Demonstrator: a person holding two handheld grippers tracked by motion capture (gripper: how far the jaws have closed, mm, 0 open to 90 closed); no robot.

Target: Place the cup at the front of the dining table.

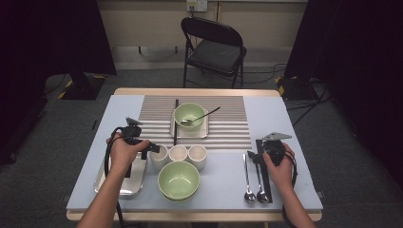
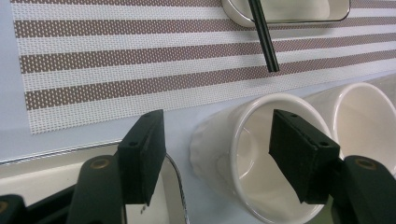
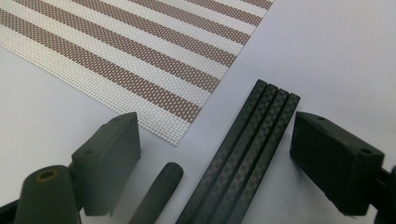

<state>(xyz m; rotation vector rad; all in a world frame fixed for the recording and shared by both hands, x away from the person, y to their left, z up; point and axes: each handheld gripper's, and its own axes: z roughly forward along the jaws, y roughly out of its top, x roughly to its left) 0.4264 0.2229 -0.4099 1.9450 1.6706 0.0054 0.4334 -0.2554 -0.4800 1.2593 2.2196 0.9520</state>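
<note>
L gripper (image 2: pixel 219 158) sits over the leftmost white cup (image 2: pixel 254 154) of a row of three, just L of the middle cup (image 2: pixel 362 112). One jaw hangs inside the cup mouth, the other outside its L wall, so the rim wall is between the jaws; I see gaps both sides, pads not pressing yet, so jaws are apart, not clamped. In the high view the cup (image 1: pixel 159 154) stands just behind-left of the near green bowl (image 1: pixel 178 180) and just R of the metal tray (image 1: pixel 138 183), w/ my L gripper (image 1: pixel 153 147) at its rim. Handling, my read: glazed ceramic, stiff, smooth and prob slippery under flat pads, moderately heavy for its size, chips if knocked vs the neighbour cup, which looks touching or nearly so. Best hold is a pinch across the wall at the rim on the side away from the middle cup, pads square to the wall, firm squeeze, then lift straight up to avoid dragging the neighbour. R gripper (image 3: pixel 215 158) is released, jaws wide w/ nothing gripped, hovering over the black chopsticks (image 3: pixel 247 154) and a dark spoon handle (image 3: pixel 159 189), well R of the cup, near the striped placemat (image 3: pixel 140 51) corner.
</note>
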